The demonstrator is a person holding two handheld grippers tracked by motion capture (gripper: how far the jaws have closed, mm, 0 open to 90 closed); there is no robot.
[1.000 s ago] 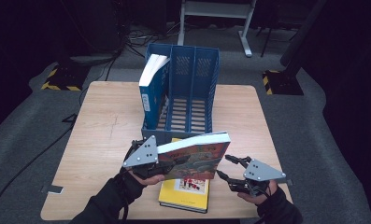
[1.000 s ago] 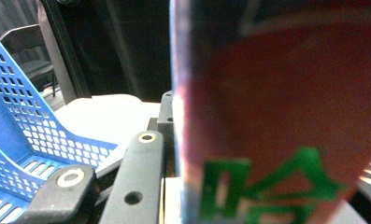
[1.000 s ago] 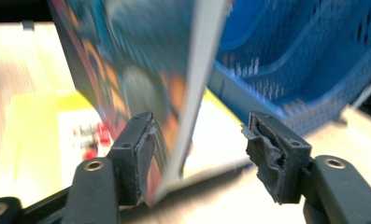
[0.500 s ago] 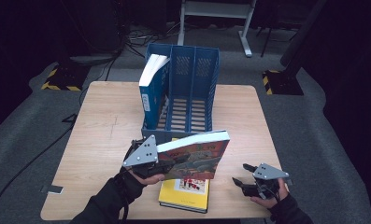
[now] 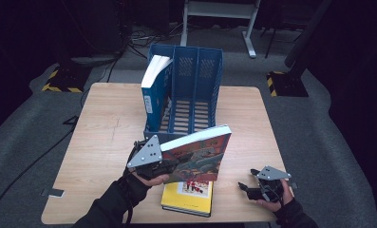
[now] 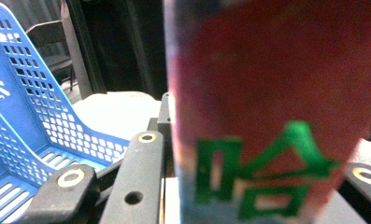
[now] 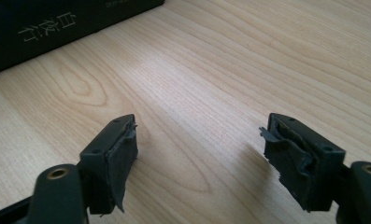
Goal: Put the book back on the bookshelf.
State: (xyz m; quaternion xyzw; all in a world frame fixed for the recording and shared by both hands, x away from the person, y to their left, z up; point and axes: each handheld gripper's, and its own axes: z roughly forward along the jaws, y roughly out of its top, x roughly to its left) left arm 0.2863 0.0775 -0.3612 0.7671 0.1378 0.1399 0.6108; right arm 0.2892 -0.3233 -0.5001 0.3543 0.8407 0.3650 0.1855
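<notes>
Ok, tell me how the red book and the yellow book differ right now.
The red book is held off the table, tilted, clamped by the left tongs; the yellow book lies flat on the table, touched by no tongs. The red book's cover faces the person's side; the yellow book's faces up, partly hidden behind the red one. Both sit at the table's near edge, outside the blue rack.

The red-covered book [image 5: 198, 154] is held up off the table, tilted, white page edge upward. It hangs just in front of the blue file rack [image 5: 195, 76], over a yellow book [image 5: 188, 197].
</notes>
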